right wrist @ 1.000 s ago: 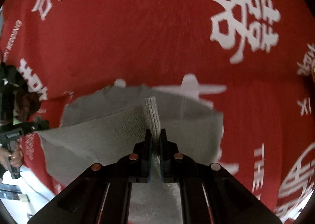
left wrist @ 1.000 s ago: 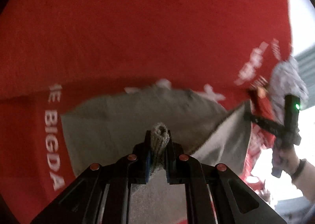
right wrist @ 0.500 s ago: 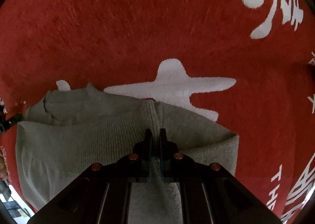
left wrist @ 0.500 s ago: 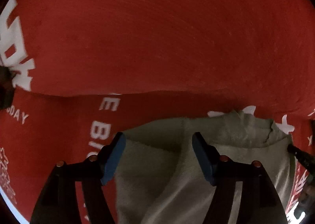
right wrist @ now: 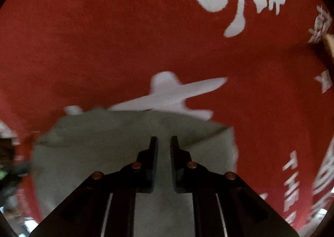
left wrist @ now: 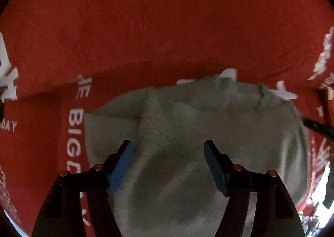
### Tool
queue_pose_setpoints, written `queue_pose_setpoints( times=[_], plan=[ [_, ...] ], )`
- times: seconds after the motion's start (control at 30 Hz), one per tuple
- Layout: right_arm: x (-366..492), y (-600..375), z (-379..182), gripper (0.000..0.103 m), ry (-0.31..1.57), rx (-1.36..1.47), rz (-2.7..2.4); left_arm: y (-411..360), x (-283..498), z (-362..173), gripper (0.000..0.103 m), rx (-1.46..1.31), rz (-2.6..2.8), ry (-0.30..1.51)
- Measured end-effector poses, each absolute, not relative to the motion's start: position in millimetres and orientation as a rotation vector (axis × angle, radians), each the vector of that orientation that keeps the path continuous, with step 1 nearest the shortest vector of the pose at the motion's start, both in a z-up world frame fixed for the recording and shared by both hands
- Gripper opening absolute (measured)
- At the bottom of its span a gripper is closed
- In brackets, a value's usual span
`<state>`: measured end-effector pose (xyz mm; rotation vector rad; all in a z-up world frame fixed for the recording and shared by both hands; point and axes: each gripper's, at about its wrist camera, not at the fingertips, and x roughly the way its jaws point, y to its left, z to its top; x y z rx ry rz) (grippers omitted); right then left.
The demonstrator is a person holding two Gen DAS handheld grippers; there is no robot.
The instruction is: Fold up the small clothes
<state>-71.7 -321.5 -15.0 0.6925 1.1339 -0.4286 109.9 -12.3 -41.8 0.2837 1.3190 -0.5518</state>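
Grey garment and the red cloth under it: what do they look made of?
Grey garment: looks like a soft knit, perhaps cotton or wool blend; a ribbed, looped texture shows along its raised fold, matte. Red cloth: seems a thin, flat, matte fabric, fibre unclear, with white printed lettering and a long crease. Left tongs stand open over the garment.

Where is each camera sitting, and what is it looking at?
Left wrist: sits behind the open left gripper, looking down past its blue pads at the grey garment.
Right wrist: sits behind the right gripper, its fingers slightly apart, over the same garment.
Both share the grey garment and the red cloth with white lettering.
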Motion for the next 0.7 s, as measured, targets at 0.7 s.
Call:
queue_pose_setpoints(
  times=[0.7],
  plan=[
    [-172,-273,-17,0.015,1.236,0.825,-0.341,82,35,-21,0.072,0.29,-0.47,1.425]
  ],
)
